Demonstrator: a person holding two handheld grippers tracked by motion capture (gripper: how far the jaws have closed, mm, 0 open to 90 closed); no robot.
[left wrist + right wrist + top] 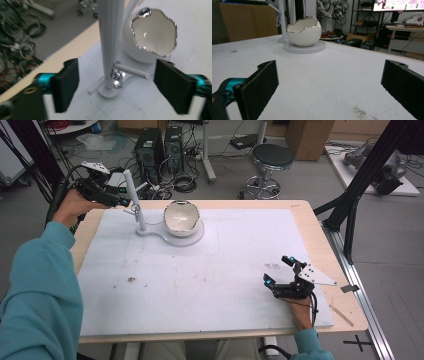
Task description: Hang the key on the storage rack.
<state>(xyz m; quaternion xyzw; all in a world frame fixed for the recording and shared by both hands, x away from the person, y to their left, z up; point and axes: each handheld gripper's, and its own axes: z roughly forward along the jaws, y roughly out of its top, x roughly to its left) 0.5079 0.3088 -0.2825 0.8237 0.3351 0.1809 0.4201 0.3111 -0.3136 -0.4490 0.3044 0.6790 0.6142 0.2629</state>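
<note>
White stand post (110,42) sits between the wide-spread jaws of the left gripper (116,86), untouched; a small silver ring (117,78) hangs on its peg beside the eggshell bowl (182,217). Right gripper (281,274) rests wide, empty, well apart. Nothing grasped yet, so likely early.

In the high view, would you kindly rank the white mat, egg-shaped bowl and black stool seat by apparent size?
1. White mat, largest by far.
2. and 3. Egg-shaped bowl and black stool seat look alike; the stool stands farther off, so unranked.

An egg-shaped bowl (181,218) sits on a round base (192,239) toward the far left of the surface (210,285). A post (135,200) stands just left of it. A stool (270,162) is on the floor behind.
</note>
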